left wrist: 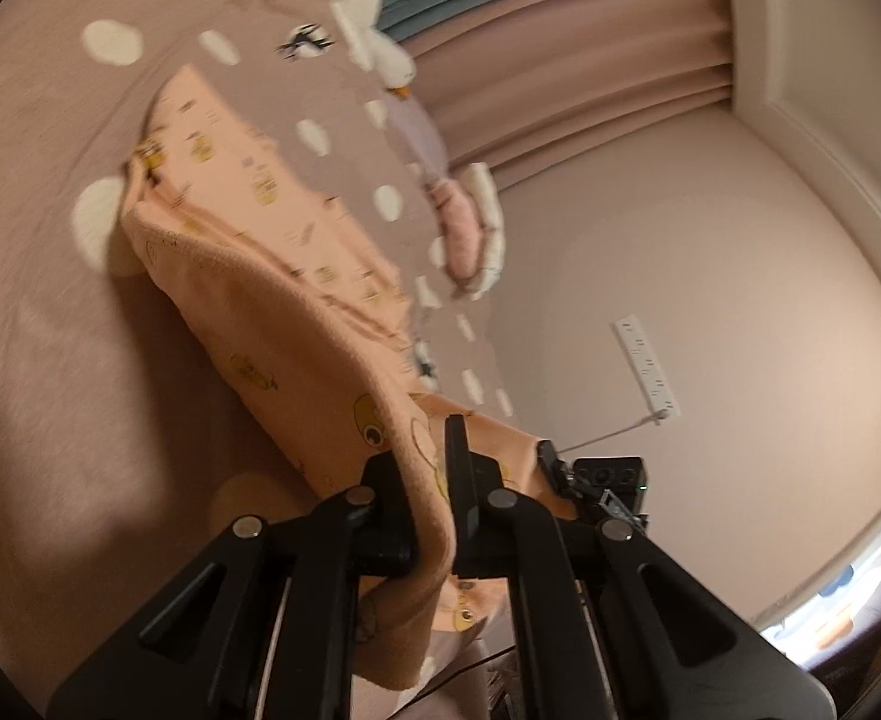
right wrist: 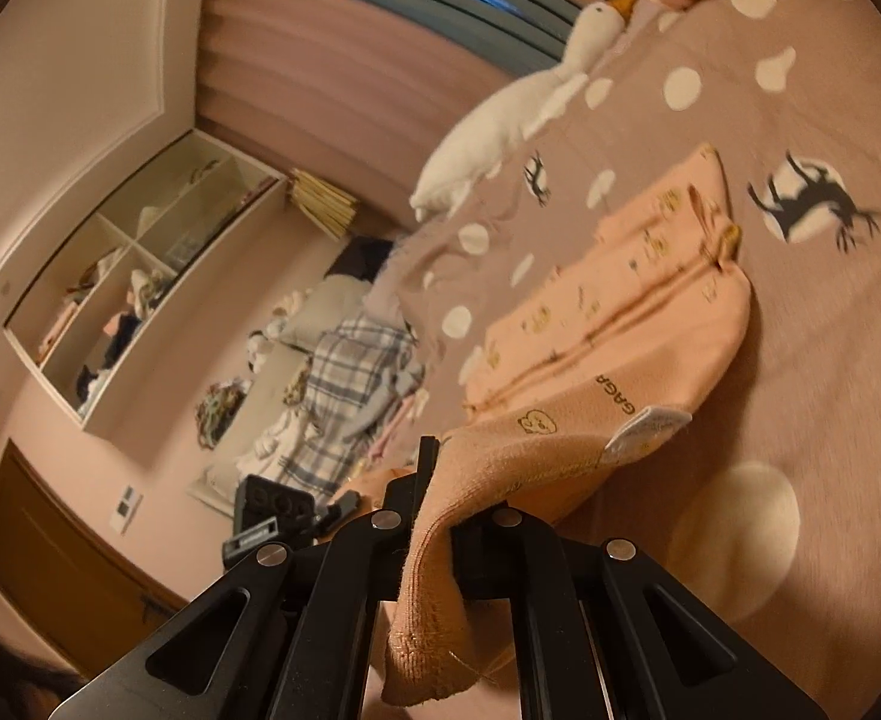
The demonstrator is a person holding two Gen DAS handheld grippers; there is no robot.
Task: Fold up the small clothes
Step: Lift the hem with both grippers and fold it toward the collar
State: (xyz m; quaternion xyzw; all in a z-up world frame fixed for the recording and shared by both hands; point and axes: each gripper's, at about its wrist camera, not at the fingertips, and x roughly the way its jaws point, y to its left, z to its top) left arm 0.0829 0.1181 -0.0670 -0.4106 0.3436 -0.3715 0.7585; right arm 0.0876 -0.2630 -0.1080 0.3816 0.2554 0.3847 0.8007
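Observation:
A small peach garment [left wrist: 248, 222] printed with little yellow figures lies on a dusty-pink bedspread [left wrist: 38, 330] with white dots. Its near edge is lifted off the bed. My left gripper [left wrist: 431, 516] is shut on one near corner, the cloth draped between its black fingers. In the right wrist view the same peach garment [right wrist: 620, 312] stretches away across the bedspread [right wrist: 830, 360], a white label at its edge. My right gripper [right wrist: 440, 510] is shut on the other near corner, which hangs down over the jaws.
A white plush goose [right wrist: 500, 126] lies on the bed beyond the garment, with a pink pillow [left wrist: 467, 222] further back. Off the bed stand a wall shelf [right wrist: 134, 276], a heap of checked clothes [right wrist: 344, 384] and a power strip [left wrist: 647, 363] on the wall.

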